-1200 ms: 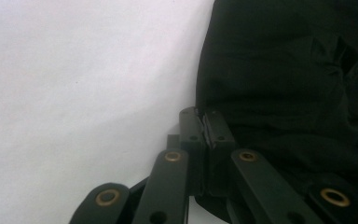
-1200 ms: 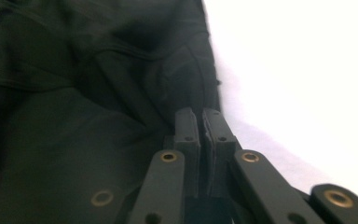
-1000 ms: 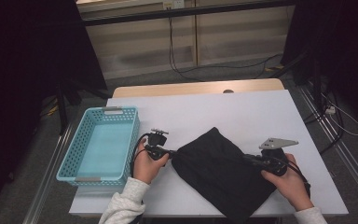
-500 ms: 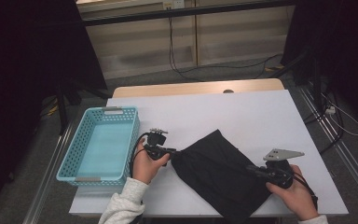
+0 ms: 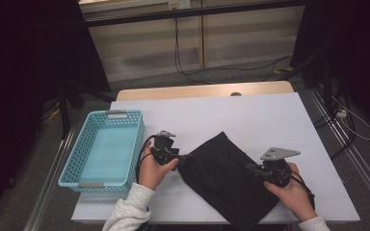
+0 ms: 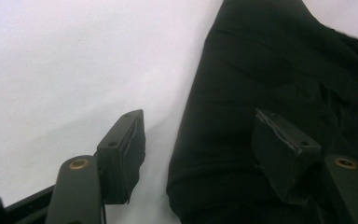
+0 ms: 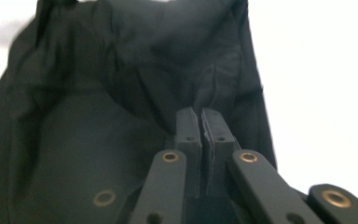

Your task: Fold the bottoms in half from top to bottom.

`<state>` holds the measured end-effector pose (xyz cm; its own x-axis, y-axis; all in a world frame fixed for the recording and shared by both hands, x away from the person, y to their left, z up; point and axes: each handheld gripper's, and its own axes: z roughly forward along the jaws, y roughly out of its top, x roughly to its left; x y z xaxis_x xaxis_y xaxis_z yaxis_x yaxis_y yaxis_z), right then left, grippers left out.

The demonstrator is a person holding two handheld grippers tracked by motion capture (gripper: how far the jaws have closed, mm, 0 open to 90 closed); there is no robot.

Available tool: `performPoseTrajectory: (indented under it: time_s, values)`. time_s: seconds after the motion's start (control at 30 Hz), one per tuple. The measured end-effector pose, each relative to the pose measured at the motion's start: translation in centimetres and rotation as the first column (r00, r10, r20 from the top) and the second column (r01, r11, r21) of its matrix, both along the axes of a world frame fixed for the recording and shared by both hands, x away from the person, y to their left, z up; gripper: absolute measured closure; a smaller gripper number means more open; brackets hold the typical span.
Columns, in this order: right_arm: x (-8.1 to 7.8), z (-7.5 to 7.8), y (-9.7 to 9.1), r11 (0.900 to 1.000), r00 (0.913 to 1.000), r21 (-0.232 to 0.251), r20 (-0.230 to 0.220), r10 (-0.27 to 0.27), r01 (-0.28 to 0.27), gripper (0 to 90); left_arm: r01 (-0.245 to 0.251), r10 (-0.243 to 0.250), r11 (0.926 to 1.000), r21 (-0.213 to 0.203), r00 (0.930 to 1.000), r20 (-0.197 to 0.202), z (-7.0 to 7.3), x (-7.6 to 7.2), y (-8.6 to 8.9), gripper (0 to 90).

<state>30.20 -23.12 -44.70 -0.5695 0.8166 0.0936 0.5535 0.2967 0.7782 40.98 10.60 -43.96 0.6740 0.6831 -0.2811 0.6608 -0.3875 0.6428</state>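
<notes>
1. A lab or recording booth; black curtains (image 5: pixel 24 72) hang on both sides
2. A white table (image 5: pixel 250 115) on a grey floor; loose cables (image 5: pixel 192 72) trail behind

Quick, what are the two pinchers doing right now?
Left gripper: open, jaws just been opening, the black cloth's edge lies loose between them.
Right gripper: shut, seemingly pinching a fold of the black cloth.
</notes>
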Motion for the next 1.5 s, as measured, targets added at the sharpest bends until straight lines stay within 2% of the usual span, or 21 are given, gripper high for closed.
performPoseTrajectory:
  time_s: [0.07,0.1,0.23,0.27,0.33,0.37,0.47,0.5,0.6,0.8,0.93,0.97,1.07,1.17,1.3,1.33,1.4,1.43,1.47,1.5]
  values:
    - [0.3,0.3,0.2,1.0000,0.9999,0.008,0.016,-0.003,0.003,86.8,0.000,0.000,1.0000,0.002,1.0000,0.002,0.0,0.0,0.0,35.4]
    - [1.3,0.8,0.8,0.9999,0.9994,0.016,0.036,0.004,-0.004,86.8,-0.002,0.002,1.0000,-0.003,1.0000,0.003,0.0,0.0,0.0,35.4]
    - [3.4,1.1,2.0,0.9998,0.9987,0.002,0.046,0.019,-0.020,86.8,-0.004,0.004,0.9999,-0.011,1.0000,0.002,0.0,0.1,0.0,35.4]
    - [3.9,1.0,2.3,0.9996,0.9986,-0.017,0.050,0.021,-0.020,86.8,-0.004,0.004,0.9999,-0.011,1.0000,0.002,0.0,0.1,0.0,35.4]
    - [4.5,0.9,2.4,0.9994,0.9988,-0.030,0.045,0.019,-0.017,86.7,-0.003,0.003,1.0000,-0.008,1.0000,0.003,0.1,0.1,0.1,35.4]
    - [5.5,0.3,2.5,0.9986,0.9994,-0.052,0.033,0.005,-0.003,86.4,-0.001,0.001,1.0000,-0.005,1.0000,0.003,0.1,0.2,0.2,35.4]
    - [6.2,-0.7,2.6,0.9975,0.9999,-0.069,0.007,0.010,-0.009,85.7,0.000,0.000,1.0000,-0.001,1.0000,0.005,0.0,0.2,0.3,35.3]
    - [6.4,-1.0,2.6,0.9960,1.0000,-0.090,0.003,0.006,-0.006,85.2,0.000,0.000,1.0000,0.000,1.0000,0.004,0.0,0.2,0.3,35.2]
    - [6.7,-1.2,2.5,0.9980,1.0000,-0.063,-0.003,0.000,0.000,85.8,0.000,0.000,1.0000,0.000,1.0000,0.006,0.0,0.2,0.2,34.7]
    - [6.1,0.1,2.8,0.9991,0.9997,-0.038,0.016,0.021,-0.020,86.0,-0.002,0.002,1.0000,0.003,0.9998,0.018,0.1,0.1,0.1,29.8]
    - [5.6,0.3,1.9,0.9988,0.9998,-0.049,0.016,-0.008,0.009,85.5,0.025,-0.025,0.9997,0.002,0.9991,0.033,0.4,-0.3,-0.3,28.8]
    - [5.5,0.2,1.5,0.9993,0.9997,-0.033,0.016,-0.016,0.017,84.9,0.031,-0.031,0.9995,0.002,0.9989,0.036,0.4,-0.3,-0.4,28.7]
    - [5.2,-0.1,0.6,0.9984,0.9987,-0.029,0.014,-0.048,0.049,78.4,0.031,-0.031,0.9995,0.003,0.9988,0.037,0.4,-0.4,-0.6,28.3]
    - [5.5,-0.4,0.3,0.9947,0.9960,-0.053,0.018,-0.087,0.088,63.1,0.035,-0.035,0.9993,0.009,0.9987,0.036,0.3,-0.4,-0.6,28.1]
    - [6.2,-1.2,0.3,0.9932,0.9957,-0.071,-0.010,-0.092,0.091,56.8,0.034,-0.034,0.9994,0.007,0.9987,0.038,0.3,-0.3,-0.6,28.1]
    - [6.4,-1.5,0.4,0.9929,0.9955,-0.079,-0.022,-0.092,0.090,58.7,0.031,-0.031,0.9995,0.002,0.9988,0.037,0.2,-0.3,-0.6,28.1]
    - [6.5,-1.7,0.4,0.9949,0.9963,-0.063,-0.030,-0.080,0.078,61.2,0.032,-0.032,0.9995,0.004,0.9989,0.035,0.2,-0.3,-0.6,28.1]
    - [6.6,-1.7,0.5,0.9965,0.9961,-0.036,-0.043,-0.077,0.075,73.4,0.029,-0.029,0.9996,0.004,0.9991,0.032,0.1,-0.2,-0.6,28.1]
    - [6.6,-1.6,0.5,0.9976,0.9969,-0.024,-0.043,-0.065,0.064,78.6,0.029,-0.029,0.9996,0.004,0.9991,0.032,0.1,-0.2,-0.6,28.1]
    - [6.5,-1.5,0.5,0.9980,0.9969,-0.024,-0.051,-0.060,0.059,79.7,0.026,-0.026,0.9997,0.000,0.9992,0.032,0.0,-0.2,-0.5,28.1]
